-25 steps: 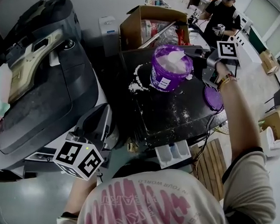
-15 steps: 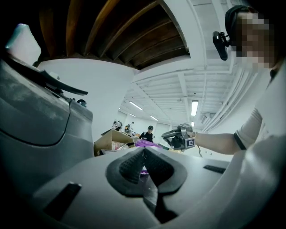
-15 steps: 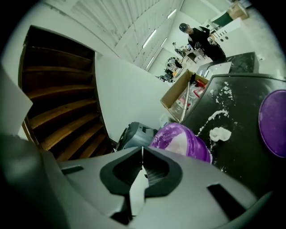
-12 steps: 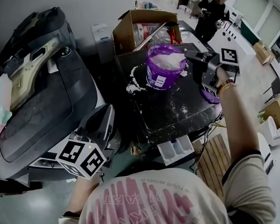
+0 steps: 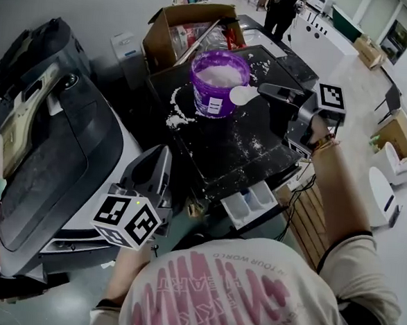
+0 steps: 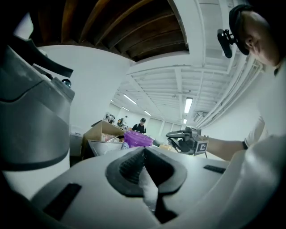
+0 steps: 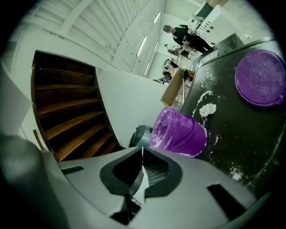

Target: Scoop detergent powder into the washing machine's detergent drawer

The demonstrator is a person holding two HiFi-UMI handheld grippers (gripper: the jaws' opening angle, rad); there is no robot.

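A purple tub (image 5: 218, 83) of white powder stands open on the black washing machine top (image 5: 232, 150). Just right of the tub my right gripper (image 5: 263, 90) is shut on the handle of a white scoop (image 5: 241, 95), whose bowl hangs above the top. The right gripper view shows the tub (image 7: 178, 129) ahead and a thin white handle between the jaws. The detergent drawer (image 5: 251, 202) is pulled out at the machine's front edge. My left gripper (image 5: 154, 179) hangs low at the machine's left front corner, jaws together (image 6: 144, 154), and nothing shows in them.
The purple lid (image 7: 261, 83) lies on the top to the right, with spilled powder (image 5: 179, 118) and a clump (image 7: 207, 109) around the tub. An open cardboard box (image 5: 185, 25) stands behind. A dark appliance (image 5: 58, 148) fills the left. A person (image 5: 280, 4) stands at the back.
My right gripper has drawn the scoop out of the tub and brought it to the tub's right side, nearer to me. The left gripper has stayed put.
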